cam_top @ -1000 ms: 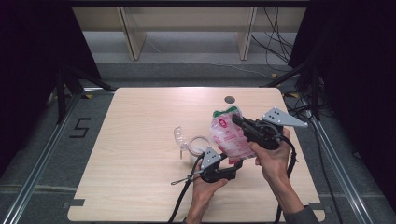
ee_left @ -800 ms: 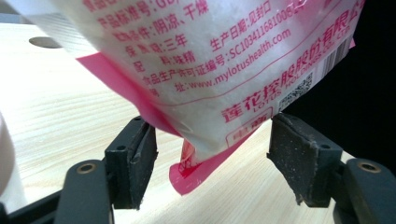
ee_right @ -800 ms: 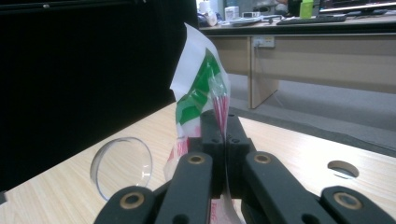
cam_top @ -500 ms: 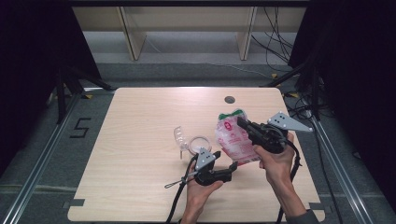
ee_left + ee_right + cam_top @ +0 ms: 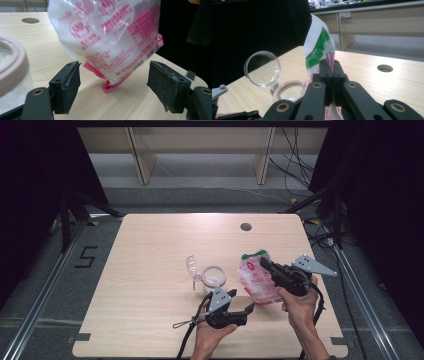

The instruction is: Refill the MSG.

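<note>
Two grippers are working one pink-and-white printed bag (image 5: pixel 257 281) above the near right part of the table (image 5: pixel 150 270). The right gripper (image 5: pixel 263 264) is pinching the bag's green-marked top edge with its jaws fully closed on the film, which looks meant to keep the pouch hanging upright and its mouth reachable. In the left gripper view the bag's lower corner is hanging just over the wood, between the two black pads (image 5: pixel 67 85) and touching neither. The left gripper (image 5: pixel 250 309) is sitting below and to the left of the bag with its jaws wide apart; they have just been opening, and nothing is being pressed between them — it is likely lining up to take the bottom and steady or tip the pouch. Just left of the bag, a round clear container (image 5: pixel 214 276) with a pinkish rim is standing on the table with its hinged transparent lid (image 5: pixel 191 265) flipped up, apparently ready to receive the contents. That raised lid is the nearest obstacle, since a swing of the bag toward the container could knock it. A cable hole (image 5: pixel 245 226) is lying well apart at the far edge.
</note>
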Demonstrator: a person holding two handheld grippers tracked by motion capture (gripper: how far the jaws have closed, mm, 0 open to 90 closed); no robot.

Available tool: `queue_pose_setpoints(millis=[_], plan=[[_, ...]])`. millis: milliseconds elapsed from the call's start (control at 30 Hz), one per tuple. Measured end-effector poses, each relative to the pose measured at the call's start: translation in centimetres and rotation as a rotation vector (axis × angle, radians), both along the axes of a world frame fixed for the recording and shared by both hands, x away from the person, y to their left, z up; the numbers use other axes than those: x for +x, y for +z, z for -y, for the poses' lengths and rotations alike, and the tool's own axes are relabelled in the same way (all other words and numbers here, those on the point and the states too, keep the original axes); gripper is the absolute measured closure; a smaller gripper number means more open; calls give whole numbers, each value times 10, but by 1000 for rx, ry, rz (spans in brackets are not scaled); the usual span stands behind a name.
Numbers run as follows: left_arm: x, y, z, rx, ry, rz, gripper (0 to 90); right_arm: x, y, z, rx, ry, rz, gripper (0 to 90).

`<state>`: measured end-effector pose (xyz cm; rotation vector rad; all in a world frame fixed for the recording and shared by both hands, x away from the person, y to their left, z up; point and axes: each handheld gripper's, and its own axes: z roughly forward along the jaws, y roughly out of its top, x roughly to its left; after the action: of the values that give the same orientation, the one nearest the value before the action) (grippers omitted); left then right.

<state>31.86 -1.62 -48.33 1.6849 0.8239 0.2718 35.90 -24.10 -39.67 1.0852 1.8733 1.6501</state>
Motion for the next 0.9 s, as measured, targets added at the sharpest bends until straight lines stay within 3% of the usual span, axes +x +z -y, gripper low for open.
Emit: queue_pose_setpoints(millis=[67,167,300,533,667,767,867,900], plan=[[-1,0,0,-2,-9,3,255,-3,-1,4,-12,-9,-1,900],[-2,1,-2,11,-13,14,254,-10,-3,10,23,-17,-19,900],[-2,4,-7,13,3,18,242,-15,-5,23,22,-25,-15,900],[2,12,-12,65,11,32,233,-19,-12,41,38,-54,-21,900],[3,15,-10,97,-18,37,230,-22,-15,50,43,-86,-35,900],[6,17,-5,93,-62,18,229,-22,-18,56,52,-104,-52,900],[6,21,1,122,-65,33,230,-19,-22,62,57,-116,-35,900],[6,21,2,128,-76,33,230,-20,-22,64,36,-118,-47,900]])
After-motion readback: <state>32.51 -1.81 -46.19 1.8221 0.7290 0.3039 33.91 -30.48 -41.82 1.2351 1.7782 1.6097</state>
